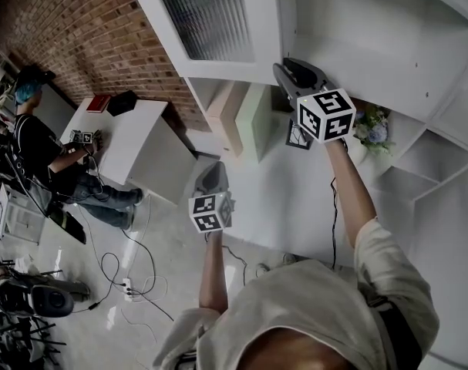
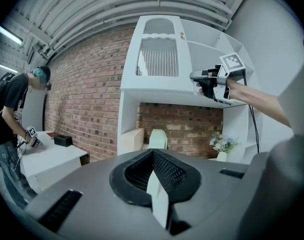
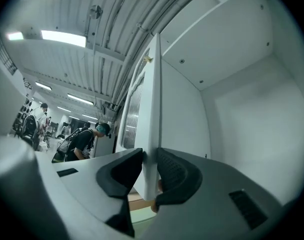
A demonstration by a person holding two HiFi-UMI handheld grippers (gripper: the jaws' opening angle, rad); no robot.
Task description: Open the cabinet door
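Observation:
The white cabinet door [image 1: 210, 21] has a ribbed glass panel and stands swung out from the upper cabinet [image 1: 372, 37]. My right gripper [image 1: 284, 72] is raised to its lower edge and shut on it. In the right gripper view the door edge [image 3: 150, 109] runs straight between the two dark pads [image 3: 174, 171], which press on either side. The left gripper view shows the door [image 2: 159, 59] from the front with my right gripper [image 2: 196, 79] at its lower right corner. My left gripper [image 1: 212, 172] hangs lower, away from the cabinet, with its jaws [image 2: 153, 154] shut on nothing.
Under the cabinet an open shelf holds a beige box [image 1: 222, 110] and a pale green object [image 1: 257, 118]; a vase of flowers [image 1: 370, 129] stands to the right. A person [image 1: 41, 145] works at a white table [image 1: 133, 141] on the left. Cables [image 1: 126, 276] lie on the floor.

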